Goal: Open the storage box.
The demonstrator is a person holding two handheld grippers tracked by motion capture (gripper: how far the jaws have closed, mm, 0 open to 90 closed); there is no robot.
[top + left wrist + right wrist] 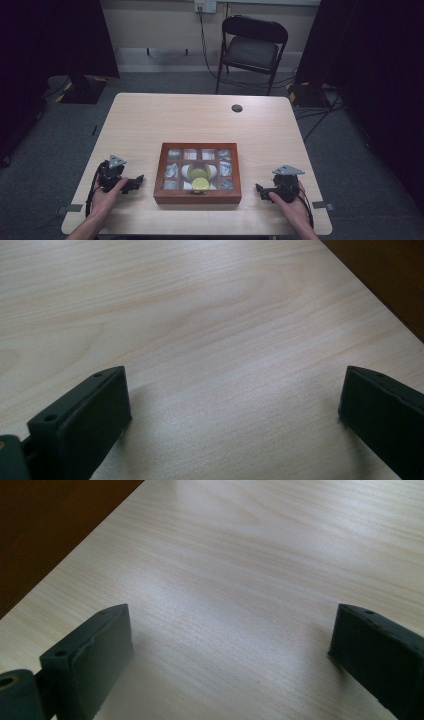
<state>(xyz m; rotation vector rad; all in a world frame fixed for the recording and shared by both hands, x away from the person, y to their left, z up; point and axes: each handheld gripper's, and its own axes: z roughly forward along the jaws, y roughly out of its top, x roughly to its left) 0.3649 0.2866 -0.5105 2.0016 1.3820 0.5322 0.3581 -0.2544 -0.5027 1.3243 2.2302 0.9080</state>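
Wooden box [197, 173] with its glass-paned lid sits untouched at the tabletop's [200, 120] near middle, between the left tongs [134, 183] and right tongs [261, 190], both gaping wide and empty, so I judge all handling remains ahead.

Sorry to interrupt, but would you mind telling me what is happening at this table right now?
A person sits at a light wooden table with a gripper in each hand. The left gripper and the right gripper rest on either side of a wooden box, both pointing toward it with jaws open and nothing between them. The box has a windowed lid showing small compartments and something yellow-green in the middle. Neither gripper touches the box.
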